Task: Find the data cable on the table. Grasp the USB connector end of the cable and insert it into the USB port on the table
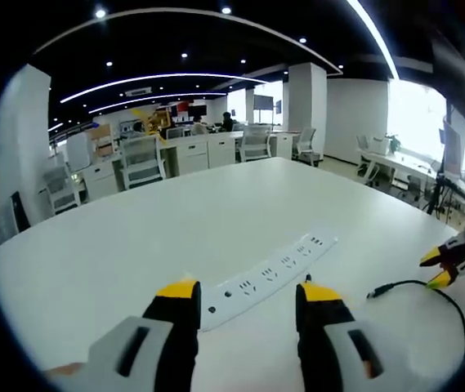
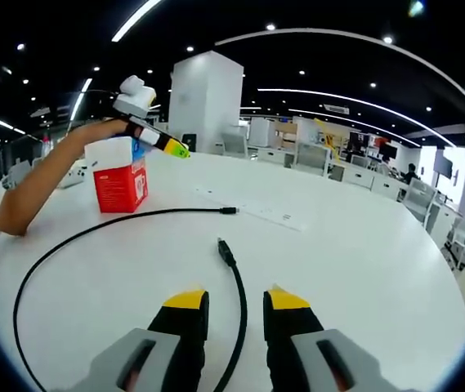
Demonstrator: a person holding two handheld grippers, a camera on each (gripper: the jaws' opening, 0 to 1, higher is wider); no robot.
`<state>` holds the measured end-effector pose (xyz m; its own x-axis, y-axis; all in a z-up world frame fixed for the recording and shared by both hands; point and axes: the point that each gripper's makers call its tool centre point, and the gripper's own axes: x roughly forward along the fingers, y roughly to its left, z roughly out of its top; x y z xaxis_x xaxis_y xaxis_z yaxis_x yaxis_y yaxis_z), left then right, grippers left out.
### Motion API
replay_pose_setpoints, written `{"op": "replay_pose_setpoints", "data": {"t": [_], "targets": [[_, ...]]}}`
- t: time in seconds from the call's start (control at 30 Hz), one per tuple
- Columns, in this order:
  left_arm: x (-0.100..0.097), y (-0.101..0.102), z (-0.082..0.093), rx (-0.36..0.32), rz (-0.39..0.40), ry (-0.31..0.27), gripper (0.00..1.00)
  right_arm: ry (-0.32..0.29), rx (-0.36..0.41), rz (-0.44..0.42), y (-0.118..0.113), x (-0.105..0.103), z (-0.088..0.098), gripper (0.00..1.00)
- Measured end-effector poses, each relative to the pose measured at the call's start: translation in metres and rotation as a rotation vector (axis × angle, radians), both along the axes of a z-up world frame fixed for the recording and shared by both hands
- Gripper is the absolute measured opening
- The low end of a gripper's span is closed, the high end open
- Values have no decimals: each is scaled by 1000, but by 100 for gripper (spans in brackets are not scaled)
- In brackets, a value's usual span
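A: In the left gripper view, what sits nearest?

B: The left hand-held gripper [image 1: 248,294], its yellow-tipped jaws spread apart and holding nothing. It hovers just above the white surface [image 1: 134,245]. Between and just beyond the jaws lies a white power strip [image 1: 269,273], running away to the upper right.

A: And the cable?

B: The black data cable [image 1: 428,290] lies to the right of the strip, its near plug end pointing toward the strip but apart from it. Past it, at the right edge, the right hand-held gripper [image 1: 440,268] comes into view just over the cable; whether it touches the cable cannot be told there.

A: What does the right gripper view show?

B: The right hand-held gripper [image 2: 236,304] has its jaws parted, with the data cable [image 2: 236,302] running up between them, not pinched. The USB connector [image 2: 225,249] lies flat on the surface [image 2: 363,245] just ahead of the jaw tips. The cable loops wide to the left, and its other, smaller end [image 2: 227,211] rests farther out.

A: Anything beyond that?

B: A red and white carton [image 2: 120,175] stands upright to the left, with the power strip [image 2: 257,211] lying flat to the right of it. A person's arm reaches above the carton, holding the left hand-held gripper [image 2: 179,149] in the air. Office desks and chairs fill the background.
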<state>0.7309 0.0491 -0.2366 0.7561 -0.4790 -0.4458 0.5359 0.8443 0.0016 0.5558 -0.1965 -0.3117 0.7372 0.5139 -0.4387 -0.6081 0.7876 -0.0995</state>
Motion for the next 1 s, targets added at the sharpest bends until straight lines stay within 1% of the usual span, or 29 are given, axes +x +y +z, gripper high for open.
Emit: {"op": "replay_pose_setpoints", "data": {"t": [0.3, 0.4, 0.53, 0.7, 1.0], "targets": [[0, 0, 2, -9, 1, -12, 47, 4, -7, -3, 0, -2, -1, 30], [0, 0, 1, -3, 1, -5, 47, 2, -7, -8, -2, -2, 0, 30], [1, -1, 4, -15, 0, -22, 48, 0, -4, -1, -3, -2, 1, 30], [-2, -2, 3, -15, 3, -24, 49, 10, 6, -3, -4, 2, -2, 30], [-6, -3, 2, -10, -1, -22, 50, 21, 12, 16, 3, 9, -6, 30]]}}
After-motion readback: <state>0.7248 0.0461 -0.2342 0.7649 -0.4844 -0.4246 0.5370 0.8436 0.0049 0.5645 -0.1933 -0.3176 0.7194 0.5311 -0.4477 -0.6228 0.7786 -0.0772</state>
